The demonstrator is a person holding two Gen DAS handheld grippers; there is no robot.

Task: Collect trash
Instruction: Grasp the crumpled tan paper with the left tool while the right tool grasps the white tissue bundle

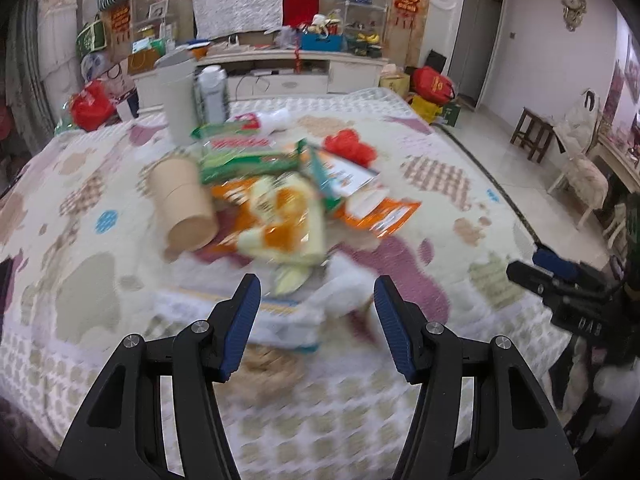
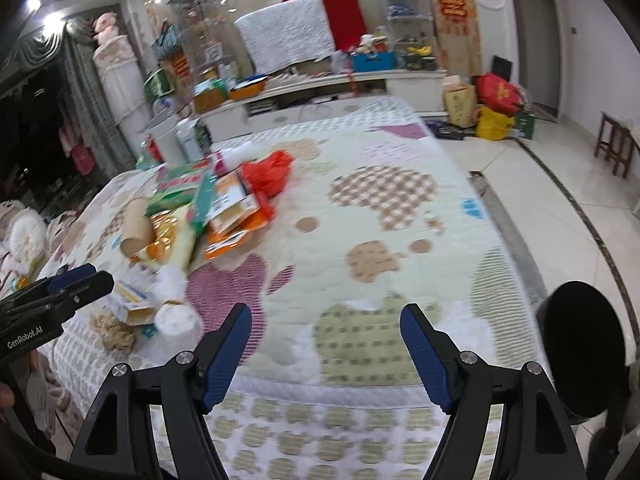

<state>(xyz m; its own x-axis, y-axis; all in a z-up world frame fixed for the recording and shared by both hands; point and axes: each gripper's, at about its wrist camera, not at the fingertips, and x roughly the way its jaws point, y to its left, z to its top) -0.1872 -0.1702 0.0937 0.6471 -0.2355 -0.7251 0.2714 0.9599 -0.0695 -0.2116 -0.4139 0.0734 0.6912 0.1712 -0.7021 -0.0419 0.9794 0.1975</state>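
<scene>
Both my hand-held grippers, left [image 1: 316,292] and right [image 2: 326,320], are released and empty. The trash pile [image 1: 276,196] lies beyond the left one on the quilted bed [image 1: 440,184]. Blur suggests haste: I could scatter wrappers beside the cardboard tube [image 1: 184,204].

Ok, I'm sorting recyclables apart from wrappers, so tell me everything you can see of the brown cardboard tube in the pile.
The cardboard tube is a plain brown cylinder, matte like kraft paper, with a seam ringing its middle as if made of two sleeved parts. It lies on its side on the patterned quilt, its near end towards the camera, at the left edge of the trash pile. Its right side lies against the orange-and-yellow wrapper and the green packets. Neither gripper touches it.
</scene>
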